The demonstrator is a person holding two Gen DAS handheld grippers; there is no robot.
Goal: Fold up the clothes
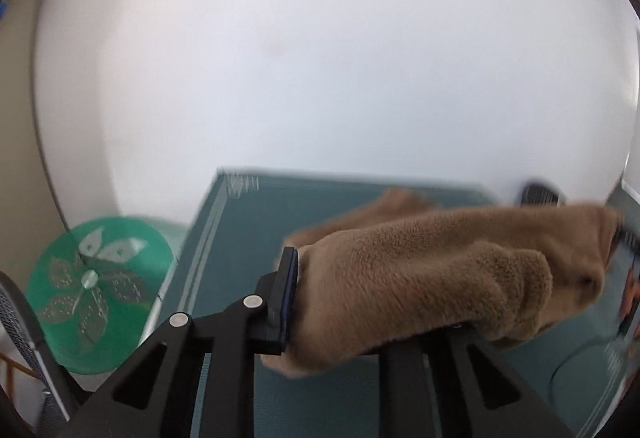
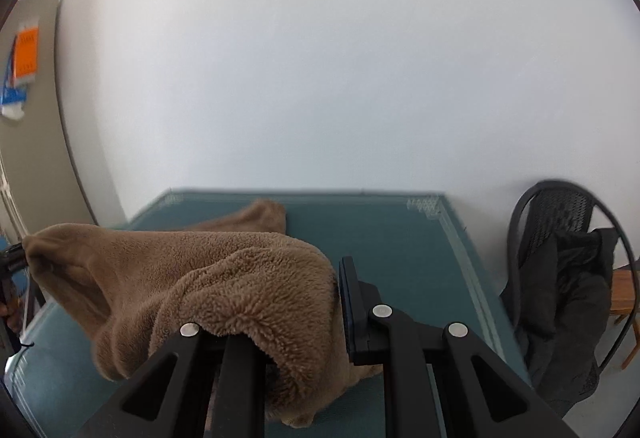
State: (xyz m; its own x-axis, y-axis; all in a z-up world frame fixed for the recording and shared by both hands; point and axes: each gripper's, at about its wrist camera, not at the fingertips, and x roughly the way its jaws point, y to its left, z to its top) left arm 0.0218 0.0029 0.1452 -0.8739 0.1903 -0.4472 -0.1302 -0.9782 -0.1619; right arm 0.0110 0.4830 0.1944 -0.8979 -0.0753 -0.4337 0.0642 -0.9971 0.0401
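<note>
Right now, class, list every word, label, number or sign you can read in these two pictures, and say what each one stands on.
None can be read.
Orange sheet pinned on the board at the left: dark marks, too blurred to read.
Blue and white paper below it: no letters legible.
Green round thing beside the table: only a leaf pattern, no words.
Brown fleece garment: no label showing.

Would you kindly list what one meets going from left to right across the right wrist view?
Orange notice → left gripper at the picture's edge → brown fleece garment → right gripper → bare teal table → black mesh chair with dark clothing.
</note>
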